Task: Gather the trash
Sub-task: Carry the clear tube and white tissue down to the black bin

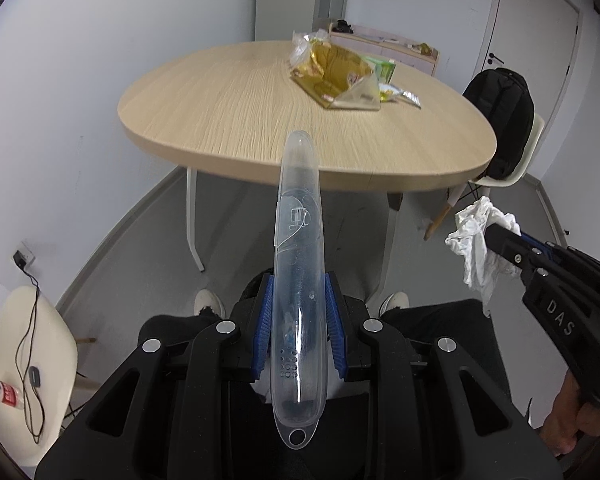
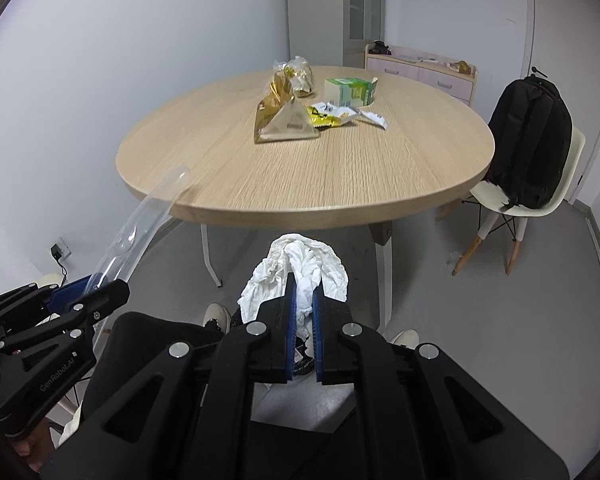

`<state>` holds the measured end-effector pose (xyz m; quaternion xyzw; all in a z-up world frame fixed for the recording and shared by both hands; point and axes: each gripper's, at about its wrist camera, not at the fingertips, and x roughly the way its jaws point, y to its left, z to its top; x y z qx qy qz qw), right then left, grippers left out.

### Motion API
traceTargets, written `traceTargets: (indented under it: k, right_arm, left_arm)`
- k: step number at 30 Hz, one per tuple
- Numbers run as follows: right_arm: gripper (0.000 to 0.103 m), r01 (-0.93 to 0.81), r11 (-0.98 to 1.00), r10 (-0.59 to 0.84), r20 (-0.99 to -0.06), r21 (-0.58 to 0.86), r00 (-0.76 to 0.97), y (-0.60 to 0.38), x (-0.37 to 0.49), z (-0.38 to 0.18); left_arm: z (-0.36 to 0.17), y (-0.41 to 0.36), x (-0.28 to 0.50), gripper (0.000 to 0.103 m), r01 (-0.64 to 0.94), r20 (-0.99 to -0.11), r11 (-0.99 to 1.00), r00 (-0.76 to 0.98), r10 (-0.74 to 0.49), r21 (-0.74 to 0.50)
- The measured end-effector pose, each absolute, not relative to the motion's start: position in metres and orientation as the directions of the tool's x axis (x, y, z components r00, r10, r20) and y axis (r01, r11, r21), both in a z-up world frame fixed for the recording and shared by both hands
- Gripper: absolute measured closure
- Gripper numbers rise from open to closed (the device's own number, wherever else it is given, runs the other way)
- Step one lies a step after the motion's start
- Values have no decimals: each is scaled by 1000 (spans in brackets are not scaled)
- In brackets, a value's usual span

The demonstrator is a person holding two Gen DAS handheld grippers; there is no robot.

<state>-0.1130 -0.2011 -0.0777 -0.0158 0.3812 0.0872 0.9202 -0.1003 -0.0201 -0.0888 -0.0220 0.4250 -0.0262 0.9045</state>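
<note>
My left gripper (image 1: 299,284) is shut on a long clear plastic case (image 1: 298,240) that sticks forward toward the table's near edge. My right gripper (image 2: 305,286) is shut on a crumpled white tissue (image 2: 300,260). Each wrist view shows the other gripper: the right gripper (image 1: 496,236) with its tissue (image 1: 474,240) at the right, the left gripper (image 2: 100,284) with its clear case (image 2: 148,208) at the left. Ahead on the round wooden table (image 2: 340,168) lie a gold wrapper (image 2: 278,112), a green carton (image 2: 350,92) and a yellow wrapper (image 2: 326,118). Both grippers hang short of the table.
A black backpack (image 2: 528,140) sits on a cream chair at the table's right. Another cream chair (image 1: 24,360) with a cable stands at the left. A pink cabinet (image 2: 420,68) is at the back wall. A person's legs and white shoes show below the grippers.
</note>
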Motion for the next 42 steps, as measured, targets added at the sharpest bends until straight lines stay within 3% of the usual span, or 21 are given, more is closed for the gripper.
traceTargets:
  k: [25,42]
  right_arm:
    - [97,-182,983,137,-753,23,643,-193,-128,-125]
    - [97,-151,988,122,-806,41,580,-194,-91,-186]
  left_arm:
    - [-134,-6,-119,78,12,-809,998,586,-53,-57]
    - [-201,3,-76,78,-6,-846,997,529,-63,-78]
